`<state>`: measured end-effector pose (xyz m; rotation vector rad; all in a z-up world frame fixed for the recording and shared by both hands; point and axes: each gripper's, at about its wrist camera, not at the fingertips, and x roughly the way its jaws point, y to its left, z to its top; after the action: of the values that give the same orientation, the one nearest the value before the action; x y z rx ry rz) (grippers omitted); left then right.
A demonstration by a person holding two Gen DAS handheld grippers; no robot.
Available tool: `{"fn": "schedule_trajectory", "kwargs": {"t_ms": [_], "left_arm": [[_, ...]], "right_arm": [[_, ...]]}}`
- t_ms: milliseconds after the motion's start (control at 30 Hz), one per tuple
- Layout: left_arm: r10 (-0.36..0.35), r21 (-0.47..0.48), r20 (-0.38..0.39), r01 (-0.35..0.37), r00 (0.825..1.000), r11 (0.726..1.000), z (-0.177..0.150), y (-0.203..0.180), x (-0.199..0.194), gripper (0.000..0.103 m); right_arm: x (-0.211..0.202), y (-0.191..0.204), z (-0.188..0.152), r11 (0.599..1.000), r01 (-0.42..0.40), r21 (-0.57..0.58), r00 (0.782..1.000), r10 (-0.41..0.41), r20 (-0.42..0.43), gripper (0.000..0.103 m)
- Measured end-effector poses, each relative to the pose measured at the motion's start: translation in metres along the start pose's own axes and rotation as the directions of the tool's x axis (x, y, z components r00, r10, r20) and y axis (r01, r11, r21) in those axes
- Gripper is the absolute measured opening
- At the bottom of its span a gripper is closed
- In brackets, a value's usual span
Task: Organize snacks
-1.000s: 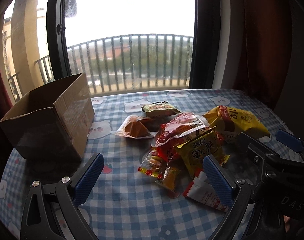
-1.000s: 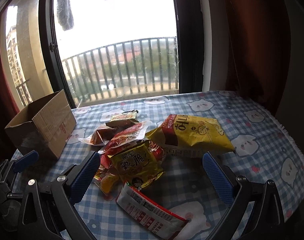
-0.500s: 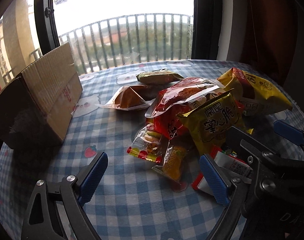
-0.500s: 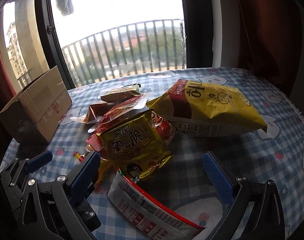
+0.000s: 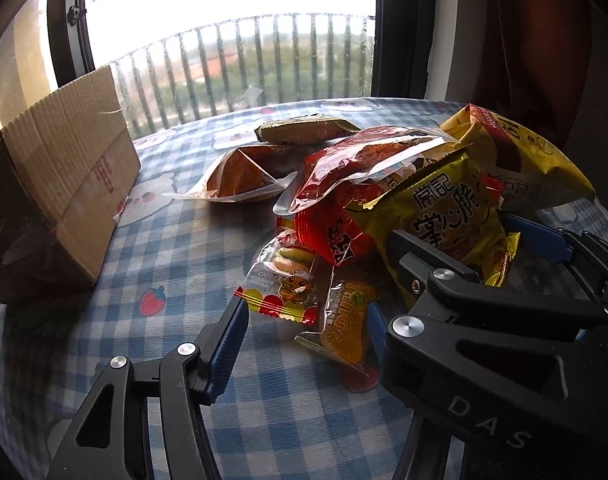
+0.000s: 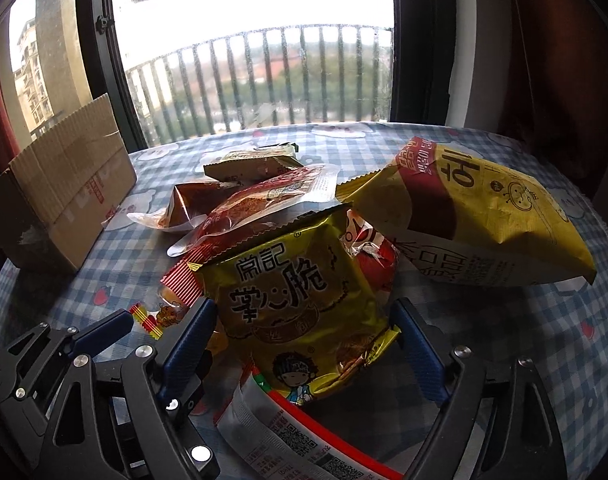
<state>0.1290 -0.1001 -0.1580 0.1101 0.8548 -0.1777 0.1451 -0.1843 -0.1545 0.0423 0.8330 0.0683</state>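
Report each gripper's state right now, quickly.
Left gripper: open, has just been closing around the burger gummy packet; no grip.
Right gripper: open, has just been closing around the gold snack packet; no grip.

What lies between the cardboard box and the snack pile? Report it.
Only bare checked tablecloth separates cardboard box from snack pile, per the left wrist view.

Snack packets lie heaped on the checked desk [image 6: 504, 360]: a gold crisp packet [image 6: 300, 312] tilted on top, a large yellow bag [image 6: 484, 216] to its right, and red-and-clear pouches [image 6: 264, 204] behind. A small gummy packet [image 5: 284, 280] lies at the heap's left edge. An open cardboard box [image 5: 64, 184] stands well apart at left.
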Motion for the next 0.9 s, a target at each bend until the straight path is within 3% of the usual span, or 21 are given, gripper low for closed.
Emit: {"fn": "schedule_trajectory", "kwargs": {"t_ms": [133, 300, 633, 900], "left_arm": [[-0.002, 0.018, 0.004, 0.002, 1.0, 1.0, -0.001, -0.007, -0.002, 0.05], [-0.006, 0.055, -0.02, 0.007, 1.0, 0.998, -0.007, -0.016, 0.001, 0.043], [-0.027, 0.037, -0.022, 0.028, 0.999, 0.999, -0.007, -0.019, 0.0, 0.036], [-0.048, 0.028, 0.029, 0.047, 0.998, 0.998, -0.001, -0.017, -0.017, 0.036]], "right_arm": [[0.0, -0.004, -0.001, 1.0, -0.005, 0.011, 1.0, 0.005, 0.008, 0.087], [-0.004, -0.009, -0.004, 0.999, -0.006, 0.037, 1.0, 0.005, 0.017, 0.086], [-0.011, -0.013, -0.004, 0.997, -0.005, 0.071, 0.999, 0.003, 0.04, 0.085], [-0.027, -0.01, 0.001, 0.998, 0.011, 0.066, 0.996, -0.016, 0.085, 0.085]]}}
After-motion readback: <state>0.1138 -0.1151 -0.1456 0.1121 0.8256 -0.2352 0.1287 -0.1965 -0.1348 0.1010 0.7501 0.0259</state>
